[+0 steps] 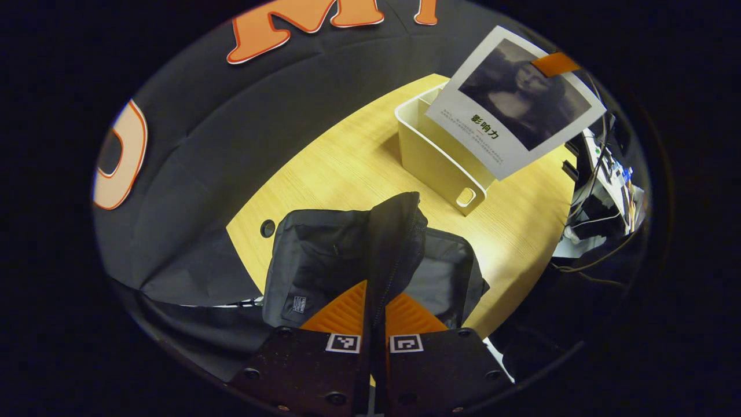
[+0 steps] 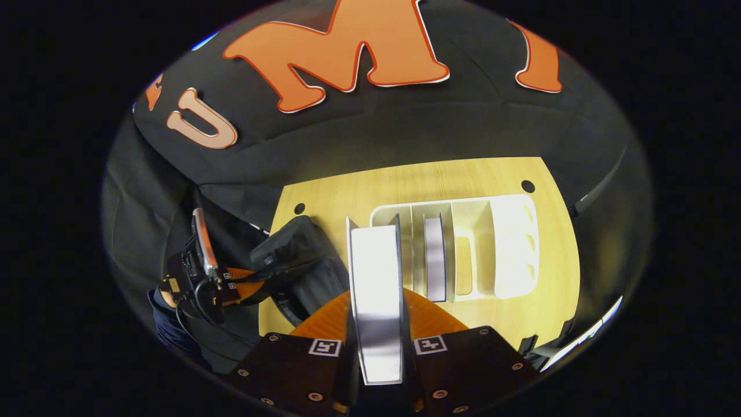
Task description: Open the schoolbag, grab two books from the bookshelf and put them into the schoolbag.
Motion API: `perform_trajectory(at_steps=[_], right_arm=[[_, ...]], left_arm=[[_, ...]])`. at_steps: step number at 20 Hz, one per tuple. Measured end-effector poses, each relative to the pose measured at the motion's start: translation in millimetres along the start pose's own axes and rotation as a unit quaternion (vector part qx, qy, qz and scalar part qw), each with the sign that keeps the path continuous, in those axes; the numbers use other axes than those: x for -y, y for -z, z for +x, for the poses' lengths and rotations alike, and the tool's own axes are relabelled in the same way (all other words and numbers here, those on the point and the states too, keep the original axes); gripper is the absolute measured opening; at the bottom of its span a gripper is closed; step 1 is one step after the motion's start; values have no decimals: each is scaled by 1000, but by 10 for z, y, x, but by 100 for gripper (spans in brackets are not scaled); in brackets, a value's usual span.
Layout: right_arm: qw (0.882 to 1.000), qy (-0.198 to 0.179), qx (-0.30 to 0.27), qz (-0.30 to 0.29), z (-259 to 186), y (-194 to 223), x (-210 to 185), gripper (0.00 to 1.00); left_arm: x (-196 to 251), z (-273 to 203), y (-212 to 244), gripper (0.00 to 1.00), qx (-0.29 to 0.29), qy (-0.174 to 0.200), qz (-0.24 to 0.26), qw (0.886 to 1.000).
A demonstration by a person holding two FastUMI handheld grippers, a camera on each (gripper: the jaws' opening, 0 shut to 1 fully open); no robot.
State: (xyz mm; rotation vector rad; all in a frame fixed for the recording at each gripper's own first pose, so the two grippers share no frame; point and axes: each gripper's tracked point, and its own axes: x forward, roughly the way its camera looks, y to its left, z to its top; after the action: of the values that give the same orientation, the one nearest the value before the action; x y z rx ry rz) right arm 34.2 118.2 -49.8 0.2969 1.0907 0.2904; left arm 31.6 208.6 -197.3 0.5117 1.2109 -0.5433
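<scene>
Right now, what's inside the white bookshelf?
In the right gripper view, the white bookshelf holds one upright book in a middle slot; the slots beside it look bare. The book clamped in the right gripper hides the leftmost slot, so that one is unknown.

Left gripper (image 1: 375, 315) fingers pinched together on the schoolbag (image 1: 324, 260) flap, lifted off the table, right gripper (image 2: 377, 324) clamped on an upright book (image 2: 376, 301) held edge-on (left gripper also seen far left in the right gripper view).
</scene>
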Motion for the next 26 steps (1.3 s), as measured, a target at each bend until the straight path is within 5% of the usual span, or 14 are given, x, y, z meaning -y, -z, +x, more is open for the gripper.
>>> perform_trajectory(at_steps=[10, 15, 26], right_arm=[[990, -113, 26, 74, 14, 371, -106, 31], [974, -179, -3, 137, 322, 737, -288, 31], [944, -239, -2, 226, 1138, 1259, -583, 29]], left_arm=[[-1, -89, -66, 5, 15, -8, -34, 999], [34, -93, -81, 5, 19, -6, -44, 999], [215, -116, -104, 5, 35, -1, -91, 995]])
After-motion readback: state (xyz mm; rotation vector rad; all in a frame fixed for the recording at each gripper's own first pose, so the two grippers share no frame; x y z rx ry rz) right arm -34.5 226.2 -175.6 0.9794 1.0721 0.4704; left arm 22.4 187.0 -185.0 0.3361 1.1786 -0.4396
